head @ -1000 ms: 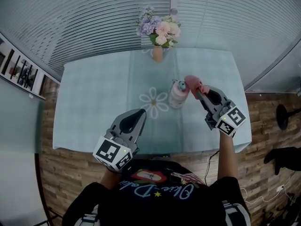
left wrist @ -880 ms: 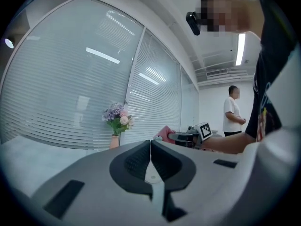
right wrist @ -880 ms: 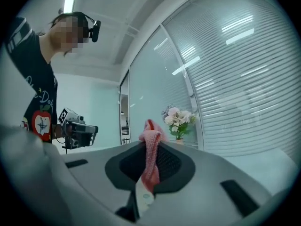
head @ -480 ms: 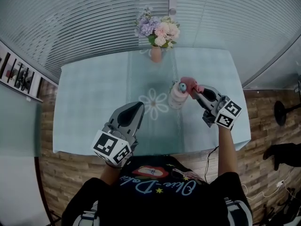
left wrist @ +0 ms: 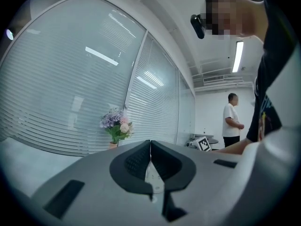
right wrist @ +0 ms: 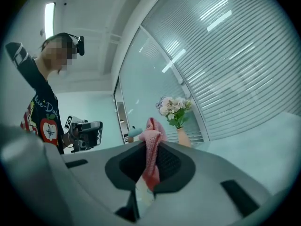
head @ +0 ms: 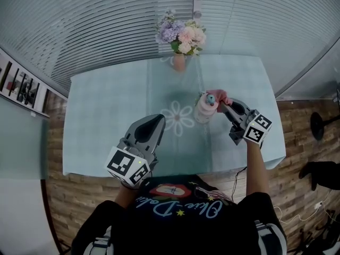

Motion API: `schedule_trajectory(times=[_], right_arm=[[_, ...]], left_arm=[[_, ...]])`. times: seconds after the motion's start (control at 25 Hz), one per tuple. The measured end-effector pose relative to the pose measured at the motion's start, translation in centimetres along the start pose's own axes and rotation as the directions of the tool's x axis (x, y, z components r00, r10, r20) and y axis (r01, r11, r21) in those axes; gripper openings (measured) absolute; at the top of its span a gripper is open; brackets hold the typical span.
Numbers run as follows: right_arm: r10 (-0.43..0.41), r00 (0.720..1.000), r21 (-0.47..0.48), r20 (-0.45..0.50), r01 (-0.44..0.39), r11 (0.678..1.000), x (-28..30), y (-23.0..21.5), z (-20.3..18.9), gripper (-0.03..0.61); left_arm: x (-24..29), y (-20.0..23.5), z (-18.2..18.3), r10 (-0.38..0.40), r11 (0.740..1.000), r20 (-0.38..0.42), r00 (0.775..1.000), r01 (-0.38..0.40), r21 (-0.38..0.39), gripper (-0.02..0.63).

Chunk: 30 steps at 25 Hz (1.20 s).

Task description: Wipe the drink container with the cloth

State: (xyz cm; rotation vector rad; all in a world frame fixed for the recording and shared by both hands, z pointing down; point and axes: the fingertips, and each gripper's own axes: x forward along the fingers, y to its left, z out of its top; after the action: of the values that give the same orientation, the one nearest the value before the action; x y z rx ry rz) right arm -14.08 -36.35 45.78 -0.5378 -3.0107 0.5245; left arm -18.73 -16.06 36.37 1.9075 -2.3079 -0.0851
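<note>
A pale pink drink container [head: 203, 108] with a teal cap [right wrist: 135, 133] stands on the light blue table [head: 106, 116], right of its middle. My right gripper [head: 223, 104] is shut on a pink knitted cloth [head: 219, 96] [right wrist: 151, 154], and the cloth touches the container's top right side. In the right gripper view the cloth stands up between the jaws. My left gripper [head: 156, 122] [left wrist: 150, 147] hovers over the table's front part, left of the container, shut with nothing in it.
A vase of purple, pink and white flowers [head: 181, 41] stands at the table's far edge, behind the container. A white flower print [head: 178, 117] marks the tablecloth's middle. Striped blinds [head: 106, 20] line the wall behind. Wooden floor [head: 297, 142] lies to the right.
My right gripper has slid the cloth a little down and toward me along the container's top, and the container's teal cap now shows beside the cloth. The left gripper has barely moved.
</note>
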Motion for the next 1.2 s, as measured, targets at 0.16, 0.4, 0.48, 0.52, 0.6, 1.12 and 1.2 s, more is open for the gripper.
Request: schedule_trajectory(times=[0.16,0.4,0.48,0.52,0.6,1.12,1.2], right_arm=[[-0.046,0.998,-0.002,-0.031,0.046,0.999,0.2,-0.5,-1.2,0.023],[-0.097,0.994,-0.004,-0.058,0.097,0.995,0.3,-0.9,-2.5,0.023],[-0.105,0.993,0.015,-0.047,0.106,0.994,0.2,-1.2,-2.8,0.023],[-0.11,0.993,0.023,-0.043,0.111,0.994,0.2,-1.2,-2.8,0.023],[-0.122,0.992,0.032,-0.039,0.123,0.992,0.2,-1.3,-3.1,0.023],[-0.243,0.955,0.07,-0.167,0.257,0.964,0.1,-2.9,-7.2,0.023],[-0.26,0.945,0.062,-0.198,0.277,0.959,0.1,-3.2,-7.8,0.023]], left_arm=[[-0.8,0.7,0.0,0.005,1.0,0.005,1.0,-0.005,-0.001,0.005],[-1.1,1.1,0.1,-0.012,1.0,0.006,1.0,0.012,-0.007,0.005],[-1.1,1.3,0.3,-0.019,1.0,0.008,1.0,0.019,-0.007,0.005],[-1.0,1.3,0.3,-0.022,1.0,0.009,1.0,0.023,-0.006,0.005],[-1.0,1.5,0.3,-0.029,1.0,0.009,1.0,0.029,-0.006,0.005],[0.9,1.9,0.1,-0.096,0.995,0.01,0.995,0.096,-0.019,0.005],[1.2,2.0,0.0,-0.103,0.995,0.007,0.995,0.103,-0.019,0.005]])
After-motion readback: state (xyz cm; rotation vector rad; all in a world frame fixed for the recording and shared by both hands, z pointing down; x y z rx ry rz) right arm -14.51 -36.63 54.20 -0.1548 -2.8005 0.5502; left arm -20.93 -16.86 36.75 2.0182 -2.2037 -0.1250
